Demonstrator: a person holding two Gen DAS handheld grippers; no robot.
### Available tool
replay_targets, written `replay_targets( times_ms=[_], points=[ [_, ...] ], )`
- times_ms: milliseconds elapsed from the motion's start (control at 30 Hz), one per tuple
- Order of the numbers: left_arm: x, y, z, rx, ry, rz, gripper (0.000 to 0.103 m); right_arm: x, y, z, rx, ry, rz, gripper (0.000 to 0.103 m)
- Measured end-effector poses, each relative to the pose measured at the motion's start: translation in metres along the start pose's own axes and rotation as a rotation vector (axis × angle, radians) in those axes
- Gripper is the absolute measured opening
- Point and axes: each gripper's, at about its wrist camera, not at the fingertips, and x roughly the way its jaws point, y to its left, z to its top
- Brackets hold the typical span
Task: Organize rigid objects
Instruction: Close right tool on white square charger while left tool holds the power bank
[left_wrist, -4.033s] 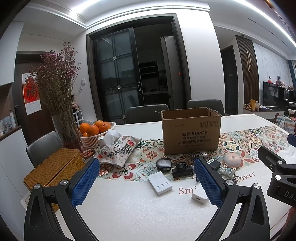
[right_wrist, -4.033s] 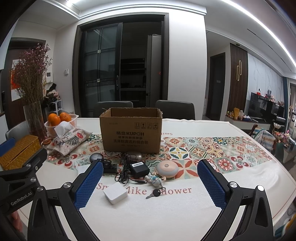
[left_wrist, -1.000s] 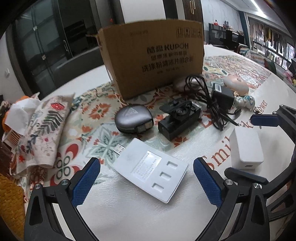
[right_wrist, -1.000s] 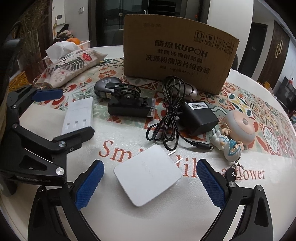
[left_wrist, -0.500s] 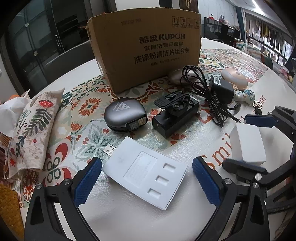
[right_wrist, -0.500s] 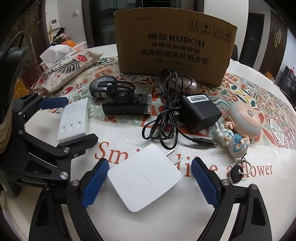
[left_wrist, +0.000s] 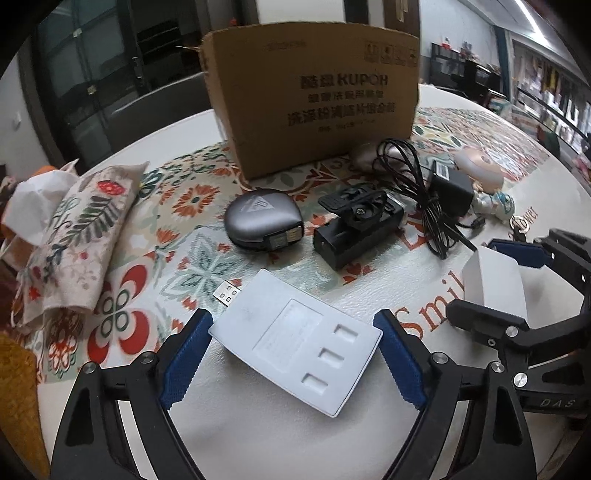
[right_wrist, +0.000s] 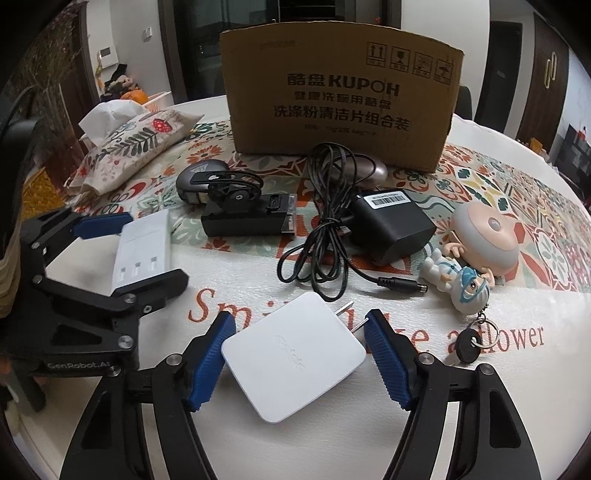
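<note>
Left gripper (left_wrist: 293, 363) closing around white USB card reader (left_wrist: 295, 341) lying on table (left_wrist: 258, 435); right gripper (right_wrist: 299, 363) closing around white plug adapter (right_wrist: 293, 356); whether pads touch, cannot tell

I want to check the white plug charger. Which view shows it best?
The right wrist view: white plug charger lies whole between the right hand-held gripper pads, prongs visible. The left wrist view shows only part, at its edge.

Prob. a home dining rm: tablecloth (right_wrist: 517, 192) w/ floral runner, tissue pouch (right_wrist: 129, 147), oranges (right_wrist: 135, 96), dark glass doors (left_wrist: 92, 92).
</note>
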Motion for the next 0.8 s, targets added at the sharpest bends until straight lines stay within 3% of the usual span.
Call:
replay_targets(
  times_ms=[367,400,433,533,667,700,733,800],
  points=[
    [-0.031,-0.004,0.0,-0.148,-0.062,0.068,0.089,-0.023,-0.008,0.003,0.018,-0.075,-0.004,0.071],
    [-0.034,-0.005,0.0,-0.159,-0.07,0.076,0.089,-0.027,-0.01,0.004,0.022,-0.088,-0.006,0.064],
    [-0.036,-0.006,0.0,-0.169,-0.075,0.078,0.089,-0.029,-0.011,0.004,0.021,-0.097,-0.006,0.048],
    [-0.04,-0.008,-0.002,-0.191,-0.069,0.077,0.089,-0.028,-0.012,0.003,0.005,-0.093,0.003,0.037],
    [-0.049,-0.015,-0.008,-0.198,-0.073,0.098,0.089,-0.027,-0.015,-0.001,0.009,-0.058,0.045,0.04],
    [-0.052,-0.017,-0.009,-0.203,-0.074,0.09,0.089,-0.032,-0.014,-0.002,-0.004,-0.074,0.046,0.046],
    [-0.055,-0.019,-0.011,-0.209,-0.073,0.086,0.089,-0.039,-0.012,-0.004,-0.021,-0.1,0.029,0.061],
    [-0.058,-0.024,-0.014,-0.213,-0.069,0.091,0.089,-0.052,-0.008,-0.009,-0.042,-0.145,-0.007,0.071]
  ],
)
